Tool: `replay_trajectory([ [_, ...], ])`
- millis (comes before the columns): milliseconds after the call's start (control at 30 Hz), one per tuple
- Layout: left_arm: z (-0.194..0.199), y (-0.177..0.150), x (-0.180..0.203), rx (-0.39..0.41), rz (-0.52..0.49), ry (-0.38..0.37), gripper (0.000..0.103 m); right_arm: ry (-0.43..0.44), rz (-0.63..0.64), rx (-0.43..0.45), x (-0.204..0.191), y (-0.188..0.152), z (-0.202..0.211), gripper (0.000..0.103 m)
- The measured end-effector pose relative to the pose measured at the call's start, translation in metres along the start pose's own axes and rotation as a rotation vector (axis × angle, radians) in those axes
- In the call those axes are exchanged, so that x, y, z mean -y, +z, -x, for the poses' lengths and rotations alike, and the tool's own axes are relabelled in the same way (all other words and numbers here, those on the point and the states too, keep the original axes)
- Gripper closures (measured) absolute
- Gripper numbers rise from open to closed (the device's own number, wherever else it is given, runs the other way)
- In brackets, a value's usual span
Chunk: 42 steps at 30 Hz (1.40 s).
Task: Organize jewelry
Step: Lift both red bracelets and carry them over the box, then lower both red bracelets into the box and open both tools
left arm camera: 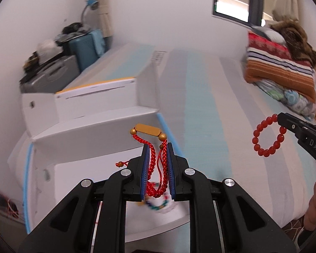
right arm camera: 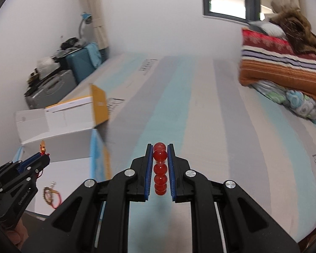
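Observation:
My left gripper is shut on a red braided cord bracelet with a gold bar, held above the open white box. A multicoloured bead bracelet lies blurred in the box beneath it. My right gripper is shut on a red bead bracelet, held above the striped bed. That gripper and the red bead bracelet show at the right of the left wrist view. The left gripper shows at the left of the right wrist view.
The white box sits at the bed's left edge, with more jewelry inside. A long flat carton lies behind it. Folded blankets are stacked at the far right. Suitcases and a blue lamp stand by the wall.

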State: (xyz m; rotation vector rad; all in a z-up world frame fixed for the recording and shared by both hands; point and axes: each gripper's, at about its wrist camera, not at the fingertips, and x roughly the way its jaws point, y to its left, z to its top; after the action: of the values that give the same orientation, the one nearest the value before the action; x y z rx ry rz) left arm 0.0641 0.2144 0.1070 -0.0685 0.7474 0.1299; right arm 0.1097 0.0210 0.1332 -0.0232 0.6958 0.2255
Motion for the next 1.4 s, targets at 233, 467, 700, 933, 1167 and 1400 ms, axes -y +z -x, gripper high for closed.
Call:
replay_trajectory([
  [233,0.012,-0.016,-0.061,-0.012,0.06,0.063,0.088,0.073,0.072,0.016,-0.071,0.0,0.003,0.09],
  [467,0.0,-0.039,-0.105,-0.067,0.122,0.105,0.088,0.124,0.15,-0.007,-0.129,-0.012,-0.007,0.09],
  [700,-0.025,-0.061,-0.139,-0.137,0.171,0.138,0.088,0.142,0.203,-0.081,-0.173,-0.036,-0.042,0.09],
  [933,-0.053,-0.078,-0.153,-0.214,0.181,0.152,0.088,0.135,0.232,-0.188,-0.193,-0.066,-0.09,0.09],
  [1167,-0.066,-0.08,-0.154,-0.228,0.177,0.152,0.088,0.133,0.228,-0.243,-0.195,-0.08,-0.114,0.09],
  [1400,-0.065,-0.078,-0.157,-0.224,0.187,0.162,0.084,0.145,0.22,-0.233,-0.195,-0.077,-0.111,0.084],
])
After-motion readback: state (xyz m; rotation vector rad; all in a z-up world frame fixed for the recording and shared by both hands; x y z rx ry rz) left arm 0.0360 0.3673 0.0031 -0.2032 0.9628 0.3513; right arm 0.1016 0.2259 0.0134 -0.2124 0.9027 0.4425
